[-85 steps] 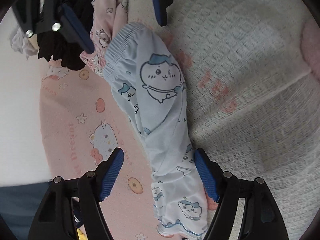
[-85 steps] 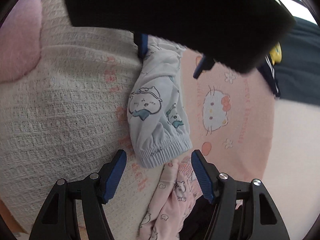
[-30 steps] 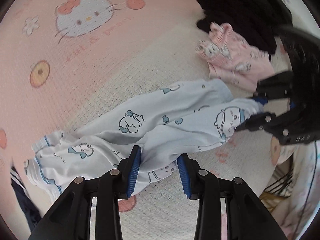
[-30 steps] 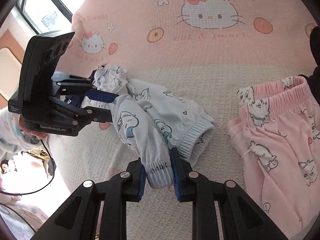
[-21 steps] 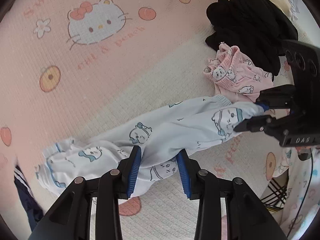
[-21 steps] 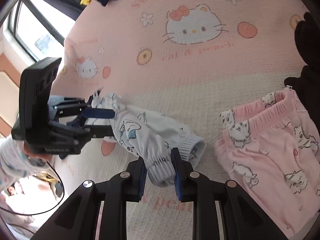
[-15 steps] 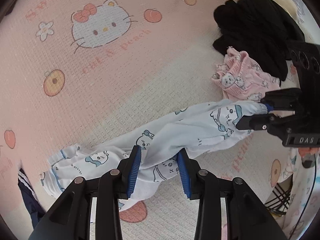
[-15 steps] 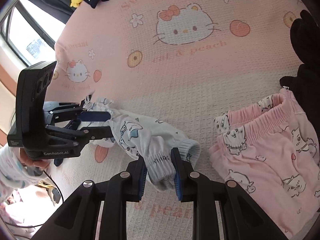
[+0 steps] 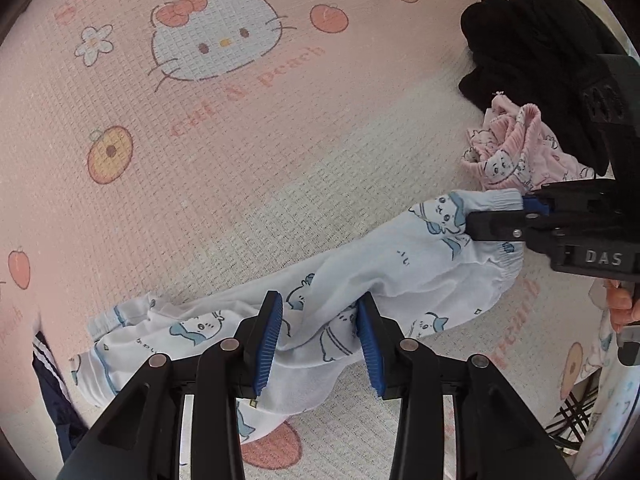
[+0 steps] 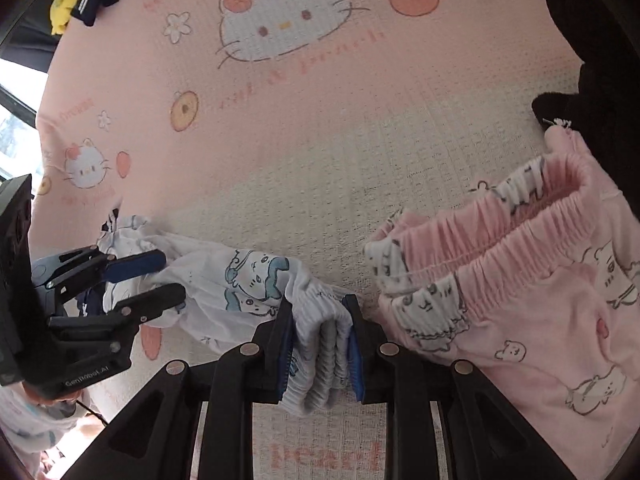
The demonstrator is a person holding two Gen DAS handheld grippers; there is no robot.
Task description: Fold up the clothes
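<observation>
While both grippers hold it, the pale blue trousers [image 9: 360, 280] hang stretched low across the bed cover [image 9: 240, 152], from about eight o'clock to three o'clock in the left wrist view. The left gripper [image 9: 320, 336] has its jaws partly closed on a bunch of leg fabric near the middle; the right gripper [image 10: 320, 340] is pinched narrow on the ribbed elastic waistband (several layers stacked between the pads). This cloth looks thin, light and limp, so I judge it will sag and crumple wherever it goes unsupported; the firmer waistband and the cuffs [image 9: 104, 320] at eight o'clock seem the better holds. Pink trousers [image 10: 520, 280] lie just beside, at three o'clock of the right gripper, with a black garment [image 9: 540, 40] beyond.
</observation>
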